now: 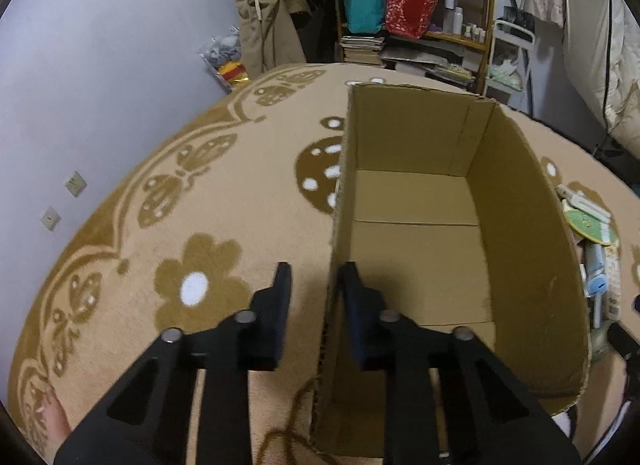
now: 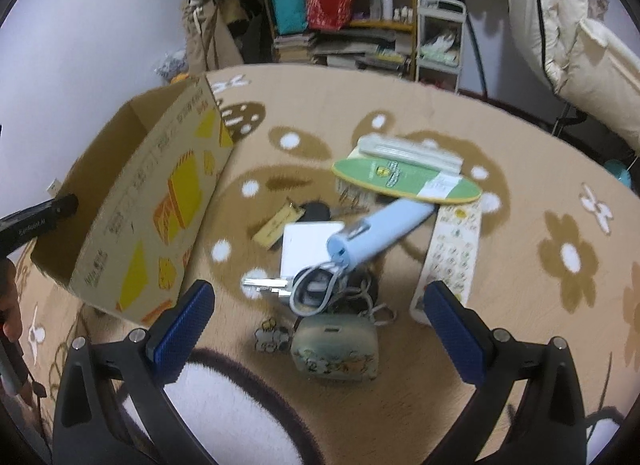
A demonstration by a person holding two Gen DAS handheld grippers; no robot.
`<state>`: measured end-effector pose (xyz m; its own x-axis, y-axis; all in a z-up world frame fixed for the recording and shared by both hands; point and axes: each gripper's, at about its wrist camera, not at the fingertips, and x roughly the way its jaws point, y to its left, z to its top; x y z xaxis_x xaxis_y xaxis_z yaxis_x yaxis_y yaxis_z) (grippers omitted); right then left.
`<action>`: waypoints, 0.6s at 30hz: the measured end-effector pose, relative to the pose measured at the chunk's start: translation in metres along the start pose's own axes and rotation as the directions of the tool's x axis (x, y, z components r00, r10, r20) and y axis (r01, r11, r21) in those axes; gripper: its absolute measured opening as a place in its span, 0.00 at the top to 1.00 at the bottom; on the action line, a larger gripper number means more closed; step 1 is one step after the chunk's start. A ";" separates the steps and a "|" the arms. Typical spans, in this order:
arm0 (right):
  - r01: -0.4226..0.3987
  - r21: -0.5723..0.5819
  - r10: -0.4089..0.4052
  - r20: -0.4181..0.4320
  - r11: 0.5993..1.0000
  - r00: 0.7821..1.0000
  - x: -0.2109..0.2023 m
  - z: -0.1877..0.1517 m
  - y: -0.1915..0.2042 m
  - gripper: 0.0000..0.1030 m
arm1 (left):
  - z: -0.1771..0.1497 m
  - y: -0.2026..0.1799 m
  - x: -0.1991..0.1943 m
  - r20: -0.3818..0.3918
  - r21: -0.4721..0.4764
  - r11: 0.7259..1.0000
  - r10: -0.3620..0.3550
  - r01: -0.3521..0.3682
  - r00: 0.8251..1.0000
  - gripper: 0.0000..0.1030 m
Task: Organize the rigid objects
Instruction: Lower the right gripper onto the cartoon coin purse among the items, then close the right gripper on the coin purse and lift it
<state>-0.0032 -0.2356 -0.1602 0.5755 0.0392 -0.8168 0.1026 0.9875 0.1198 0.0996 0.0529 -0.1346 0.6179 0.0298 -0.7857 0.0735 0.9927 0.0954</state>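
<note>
On flowered carpet, cardboard box (image 1: 416, 225) empty, clutter pile (image 2: 340, 233) unsorted; left gripper (image 1: 316, 285) astride its wall, right gripper (image 2: 320, 301) wide, empty.

We see a matt cardboard box (image 1: 420, 201) on fuzzy pile carpet (image 1: 240, 193). The blue tube (image 2: 380, 231) looks like smooth plastic.

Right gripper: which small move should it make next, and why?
Probably lower the right gripper, open, onto the light blue tube atop the pile. The left gripper straddles the empty cardboard box's wall, apparently steadying it.
</note>
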 end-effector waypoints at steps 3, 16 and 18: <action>0.030 -0.022 -0.031 -0.043 0.999 0.999 0.008 -0.004 0.003 0.00 | 0.000 -0.001 0.000 0.000 -0.003 1.000 -0.017 0.017 1.000 0.88; 0.032 -0.005 -0.032 -0.177 0.999 0.984 0.018 -0.016 -0.012 0.44 | 0.001 0.000 -0.003 0.012 -0.010 1.000 -0.026 0.026 1.000 0.89; 0.054 -0.042 -0.060 -0.173 0.998 0.983 0.017 -0.016 -0.006 0.45 | 0.001 -0.001 -0.003 0.011 -0.008 1.000 -0.024 0.024 1.000 0.90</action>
<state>-0.0073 -0.2389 -0.1837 0.4192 0.0056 -0.9079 0.0995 0.9937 0.0521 0.0981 0.0520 -0.1315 0.6246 0.0049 -0.7809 0.0821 0.9940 0.0719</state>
